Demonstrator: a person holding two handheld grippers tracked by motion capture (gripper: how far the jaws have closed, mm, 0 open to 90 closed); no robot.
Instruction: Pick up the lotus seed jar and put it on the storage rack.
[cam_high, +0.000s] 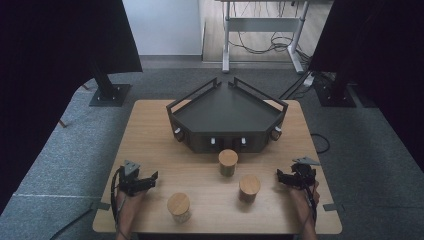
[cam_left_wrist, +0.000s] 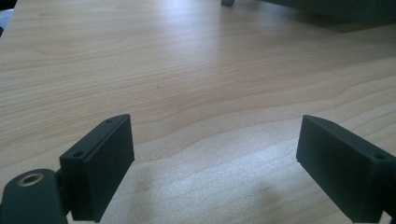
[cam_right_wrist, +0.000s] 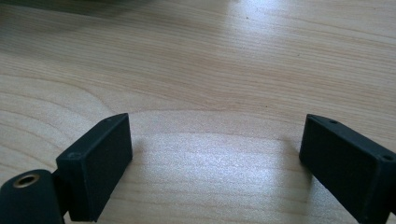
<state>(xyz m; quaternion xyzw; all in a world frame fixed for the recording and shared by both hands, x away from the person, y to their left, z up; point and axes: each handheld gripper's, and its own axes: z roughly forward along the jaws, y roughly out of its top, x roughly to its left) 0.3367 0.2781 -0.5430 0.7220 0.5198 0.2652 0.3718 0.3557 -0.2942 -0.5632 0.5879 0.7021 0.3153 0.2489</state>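
The light wooden desk (cam_high: 150, 125) carries a dark hexagonal tray (cam_high: 227, 112) at twelve o'clock. Three round wooden cylinders (cam_high: 228, 162) stand free at centre — likely awaiting pickup. At eight and four o'clock, the left hand-held gripper (cam_high: 151, 178) and right hand-held gripper (cam_high: 281, 177) rest spread, empty.

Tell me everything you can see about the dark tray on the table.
The dark tray is a shallow, matte black box with angled sides that come to a point at its far end. Thin rails run along its rim, with a gap at the far corner. Its near faces carry small knobs, two wooden-looking and two pale. It sits flat at the far middle of the wooden table, with nothing visible inside, and nothing else touches it.
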